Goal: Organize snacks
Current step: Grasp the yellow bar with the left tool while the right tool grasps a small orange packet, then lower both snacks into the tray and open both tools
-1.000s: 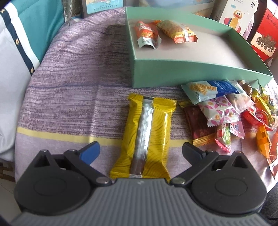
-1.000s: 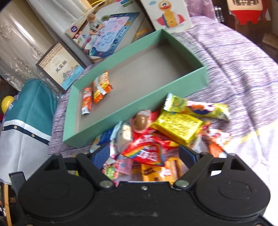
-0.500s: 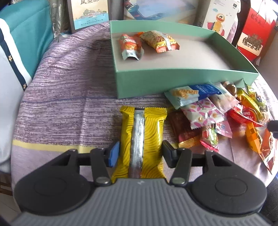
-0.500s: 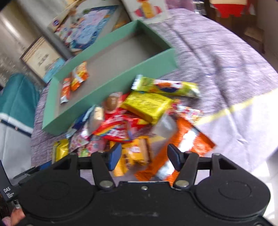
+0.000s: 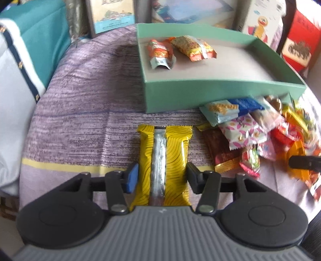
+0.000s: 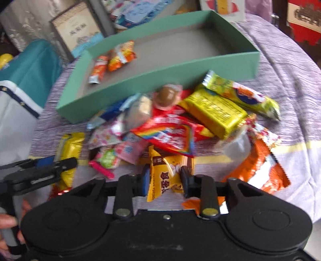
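My left gripper (image 5: 162, 177) is shut on a yellow snack bar (image 5: 164, 158) with a silver seam that lies on the purple cloth in front of the green box (image 5: 220, 94). Two orange packets (image 5: 176, 50) lie in the box's far left corner. My right gripper (image 6: 165, 180) is shut on a yellow-and-brown chocolate snack packet (image 6: 164, 174) at the near edge of the snack pile (image 6: 180, 128). The left gripper (image 6: 58, 163) and the yellow bar (image 6: 69, 152) also show at the left of the right wrist view.
The snack pile (image 5: 260, 136) lies right of the yellow bar, against the box front. A large orange packet (image 6: 260, 166) lies at the pile's right. A teal cushion (image 5: 36, 44), framed picture (image 5: 112, 16) and cartons (image 5: 297, 40) stand around the cloth's edge.
Both grippers went from open to closed: the left on the yellow bar, the right on the chocolate packet. The right gripper moved down toward the near edge of the pile.
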The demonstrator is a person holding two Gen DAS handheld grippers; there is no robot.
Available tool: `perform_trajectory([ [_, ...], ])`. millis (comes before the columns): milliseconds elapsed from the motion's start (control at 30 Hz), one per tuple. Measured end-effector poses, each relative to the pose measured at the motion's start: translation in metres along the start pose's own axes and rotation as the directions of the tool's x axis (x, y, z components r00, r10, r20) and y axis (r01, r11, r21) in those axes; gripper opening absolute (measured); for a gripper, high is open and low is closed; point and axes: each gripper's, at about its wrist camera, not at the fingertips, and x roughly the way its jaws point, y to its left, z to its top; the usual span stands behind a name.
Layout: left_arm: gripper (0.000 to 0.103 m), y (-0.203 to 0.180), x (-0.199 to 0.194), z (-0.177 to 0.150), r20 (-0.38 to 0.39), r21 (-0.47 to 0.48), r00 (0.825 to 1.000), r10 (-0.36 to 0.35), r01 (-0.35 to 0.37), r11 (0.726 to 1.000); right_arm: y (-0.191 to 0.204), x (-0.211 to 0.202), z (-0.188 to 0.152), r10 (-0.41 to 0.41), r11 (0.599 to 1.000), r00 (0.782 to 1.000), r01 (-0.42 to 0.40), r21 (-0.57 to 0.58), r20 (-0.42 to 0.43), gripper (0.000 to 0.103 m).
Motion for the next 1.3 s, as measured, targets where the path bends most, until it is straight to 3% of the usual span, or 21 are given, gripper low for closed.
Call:
perform_trajectory([
  [233, 0.049, 0.019, -0.025, 0.008, 0.011, -0.063, 1.0, -0.026, 0.026, 0.998, 0.016, -0.009, 0.017, 0.147, 0.989, 0.989, -0.147, 0.007, -0.01, 0.027],
  [367, 0.049, 0.021, -0.054, 0.032, 0.087, -0.076, 0.995, -0.056, 0.063, 0.995, 0.027, -0.015, 0.039, 0.219, 0.976, 0.976, -0.219, 0.01, 0.004, 0.027],
  [500, 0.05, 0.011, -0.069, 0.077, 0.18, -0.046, 0.981, -0.069, 0.078, 0.996, 0.04, -0.02, 0.08, 0.221, 0.975, 0.971, -0.22, -0.022, 0.086, 0.027],
  [600, 0.05, -0.001, -0.057, 0.109, 0.209, -0.028, 0.976, -0.059, 0.066, 0.997, 0.047, -0.01, 0.112, 0.199, 0.98, 0.972, -0.198, -0.025, 0.126, 0.027],
  [733, 0.05, -0.013, -0.025, 0.135, 0.173, -0.042, 0.983, -0.059, 0.068, 0.997, 0.05, 0.019, 0.146, 0.176, 0.984, 0.978, -0.177, -0.003, 0.115, 0.027],
  [1000, 0.053, -0.017, 0.024, 0.147, 0.099, -0.032, 0.995, -0.028, 0.031, 0.999, 0.056, 0.067, 0.159, 0.184, 0.982, 0.982, -0.185, 0.04, 0.032, 0.028],
  [1067, 0.061, -0.016, 0.029, 0.147, 0.08, -0.029, 0.996, -0.028, 0.03, 0.999, 0.054, 0.07, 0.159, 0.198, 0.977, 0.98, -0.199, 0.079, 0.01, 0.034],
  [1133, 0.097, -0.016, 0.026, 0.146, 0.093, -0.031, 0.995, -0.032, 0.035, 0.999, 0.051, 0.071, 0.16, 0.221, 0.969, 0.975, -0.22, 0.108, 0.002, 0.055],
  [1200, 0.103, -0.016, 0.018, 0.144, 0.133, -0.025, 0.991, 0.001, 0.002, 1.0, 0.048, 0.064, 0.16, 0.196, 0.975, 0.98, -0.199, 0.1, 0.039, 0.087],
  [1300, 0.103, -0.014, 0.013, 0.144, 0.128, -0.026, 0.992, -0.009, 0.013, 1.0, 0.043, 0.053, 0.159, 0.17, 0.981, 0.983, -0.176, 0.081, 0.073, 0.095],
])
